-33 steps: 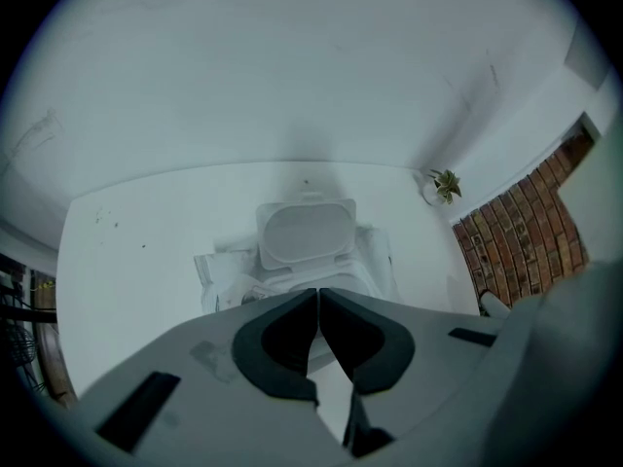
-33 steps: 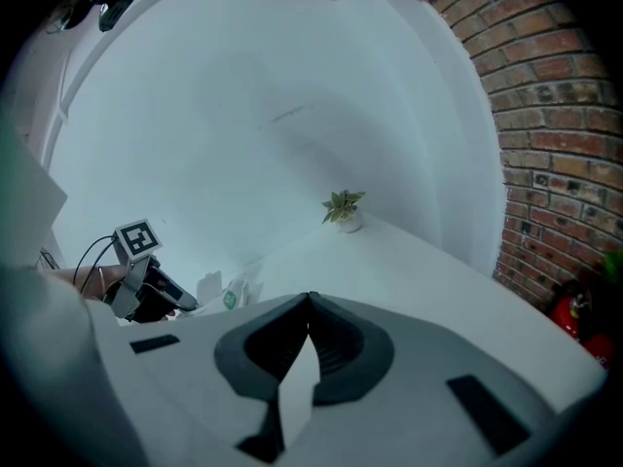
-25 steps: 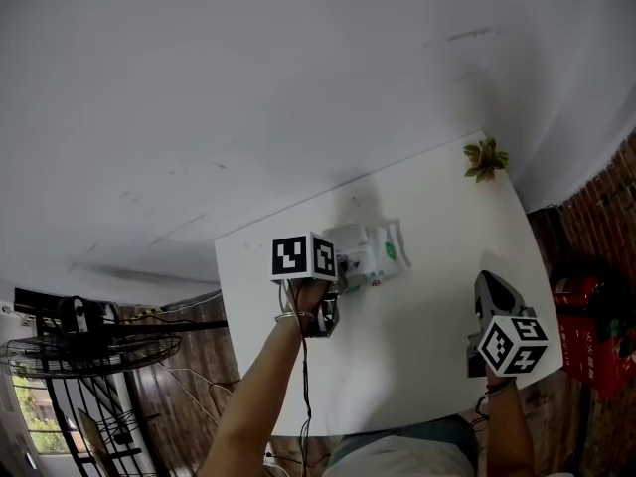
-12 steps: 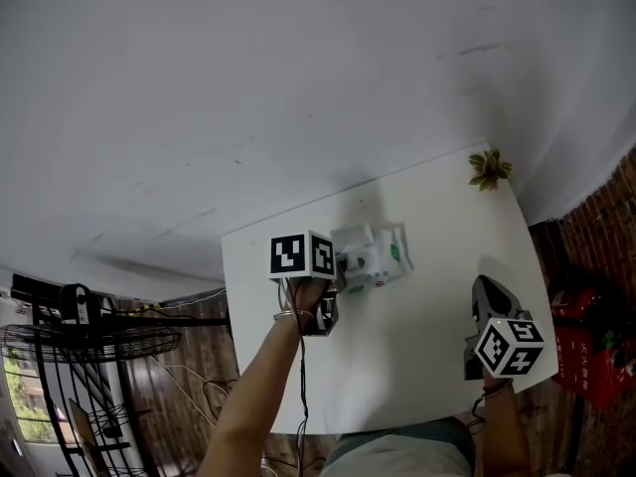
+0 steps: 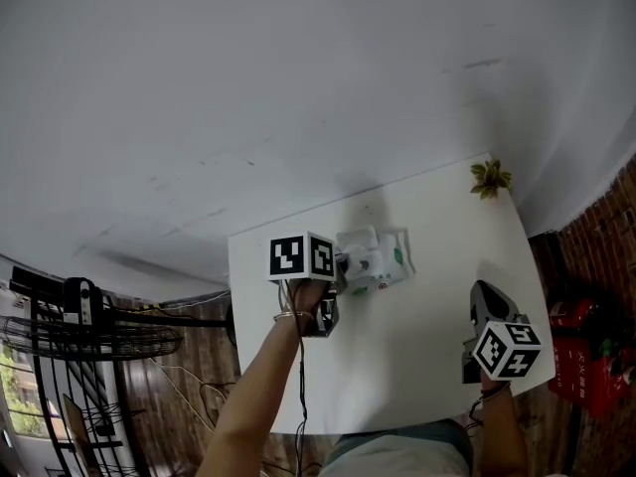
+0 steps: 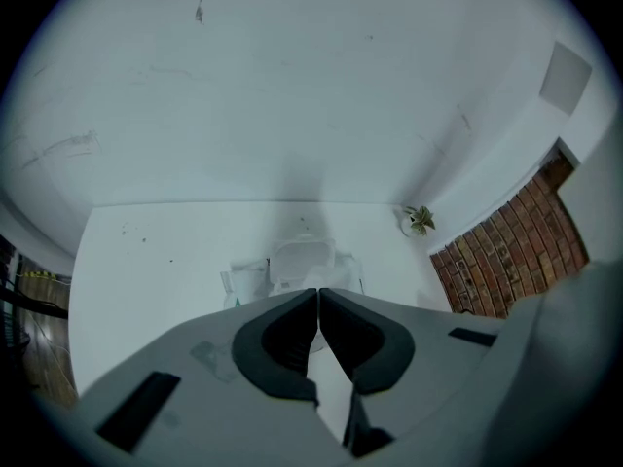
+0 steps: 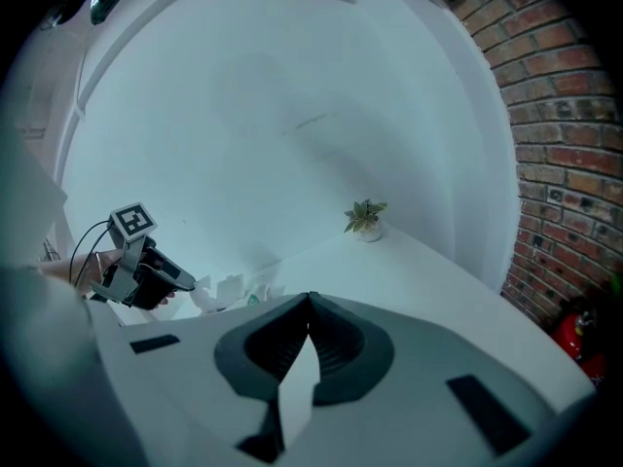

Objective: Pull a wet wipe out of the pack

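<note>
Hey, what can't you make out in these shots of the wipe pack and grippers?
- Whether the left gripper has anything pinched: in the left gripper view its shut jaws cover the near part of the pack, and in the head view the tips are too small to tell.
- The pack's print: too small in every view.
</note>
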{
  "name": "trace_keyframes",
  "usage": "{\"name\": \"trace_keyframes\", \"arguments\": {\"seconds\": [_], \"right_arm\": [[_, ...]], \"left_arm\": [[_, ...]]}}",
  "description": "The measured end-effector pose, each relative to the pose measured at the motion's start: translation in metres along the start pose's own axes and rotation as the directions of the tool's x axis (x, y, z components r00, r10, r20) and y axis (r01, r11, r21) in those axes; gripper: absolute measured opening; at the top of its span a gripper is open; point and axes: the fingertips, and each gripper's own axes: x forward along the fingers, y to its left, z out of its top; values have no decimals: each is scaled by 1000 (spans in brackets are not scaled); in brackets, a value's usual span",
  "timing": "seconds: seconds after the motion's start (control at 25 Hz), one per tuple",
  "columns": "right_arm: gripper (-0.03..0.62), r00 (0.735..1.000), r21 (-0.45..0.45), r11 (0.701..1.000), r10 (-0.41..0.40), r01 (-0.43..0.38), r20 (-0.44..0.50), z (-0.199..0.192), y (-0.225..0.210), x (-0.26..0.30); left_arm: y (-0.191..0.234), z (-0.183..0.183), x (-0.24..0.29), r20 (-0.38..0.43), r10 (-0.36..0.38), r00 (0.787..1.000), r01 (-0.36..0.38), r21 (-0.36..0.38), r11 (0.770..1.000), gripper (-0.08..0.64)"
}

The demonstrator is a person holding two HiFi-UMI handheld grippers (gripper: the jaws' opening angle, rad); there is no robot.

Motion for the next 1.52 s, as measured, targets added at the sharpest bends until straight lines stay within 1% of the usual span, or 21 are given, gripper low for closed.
{"name": "trace_keyframes", "arguments": {"seconds": [0.16,0.52,0.68,0.84,1.0,1.12,1.2,1.32,1.4,1.44,1.52], "right_arm": [[2,1000,-4,1000,5,-5,7,2,4,-4],[2,1000,-21,1000,14,-13,23,6,13,-17],[2,999,-34,999,20,-19,31,9,17,-23],[2,999,-58,998,32,-30,40,15,24,-29],[2,998,-87,995,45,-40,47,21,32,-36],[2,997,-113,992,57,-51,50,25,40,-42],[2,996,-136,989,68,-61,50,28,45,-45],[2,995,-177,981,87,-77,51,33,56,-51],[2,993,-205,975,99,-86,57,38,63,-55],[2,993,-218,972,106,-90,61,41,67,-57],[2,990,-241,965,120,-100,69,47,73,-60]], "left_arm": [[-3,1,-8,26,-14,1000,14,-5,1000,17],[-17,10,-29,119,-64,991,64,4,998,17],[-25,15,-45,183,-93,979,93,12,996,17],[-32,20,-65,265,-127,956,127,17,992,17],[-35,20,-88,356,-160,921,168,9,986,17],[-33,16,-106,432,-171,885,190,0,982,17],[-31,12,-118,486,-166,858,194,-9,981,17],[-24,3,-132,565,-141,813,176,-7,984,17],[-21,-4,-140,616,-122,778,139,21,990,17],[-19,-8,-145,643,-111,758,114,37,993,18],[-16,-14,-155,701,-87,708,61,62,996,17]]}}
